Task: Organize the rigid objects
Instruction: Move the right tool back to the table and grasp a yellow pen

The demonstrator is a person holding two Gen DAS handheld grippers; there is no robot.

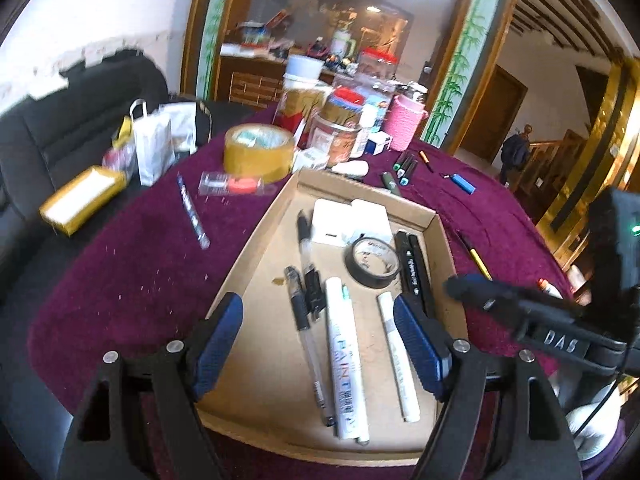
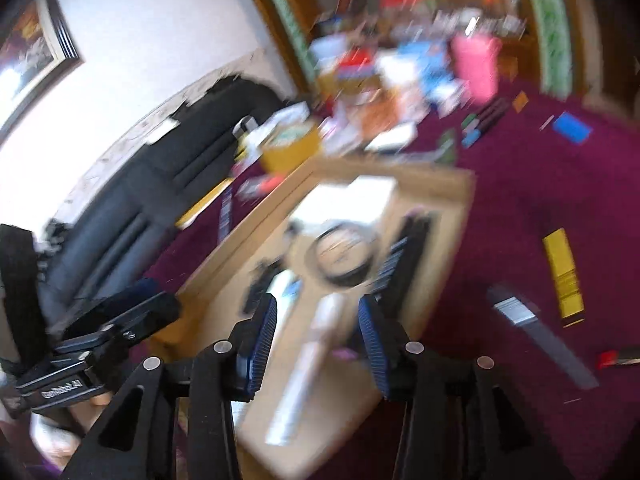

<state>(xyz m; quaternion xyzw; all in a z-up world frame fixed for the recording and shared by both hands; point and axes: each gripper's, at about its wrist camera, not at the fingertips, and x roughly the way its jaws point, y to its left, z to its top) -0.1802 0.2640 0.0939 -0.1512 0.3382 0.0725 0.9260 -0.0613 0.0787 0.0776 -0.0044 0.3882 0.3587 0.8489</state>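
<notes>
Two hand-held grippers above a shallow brown cardboard tray [image 1: 434,216] on a surface covered in purple cloth [image 1: 132,264]. The left gripper [image 1: 318,344] stands wide open and empty over the tray's near end; the right gripper [image 2: 316,344], seen through motion blur, is partly open with nothing between its pads, a white marker lying on the tray floor beneath it. Inside the tray: two white paint markers [image 1: 342,360], three black pens near its centre [image 1: 298,300], two black markers along its right wall [image 1: 412,268], one roll of black tape [image 1: 373,261] and one white flat box [image 1: 352,222] at its far end. Outside the tray, still to be sorted: one clear-barrelled pen [image 1: 193,213] to its left, one roll of tan packing tape [image 1: 258,152] beyond its far left corner, a cluster of green-capped markers [image 1: 404,166] and one blue lighter [image 1: 464,183] beyond its far right corner, one yellow-and-black pencil [image 1: 474,254] to its right. Risks, as judgement: the grippers sit close together at the tray's right edge and could collide; a gripper descending among the loosely laid pens may nudge neighbours or pinch two at once; round barrels could roll on the cloth if released carelessly.
</notes>
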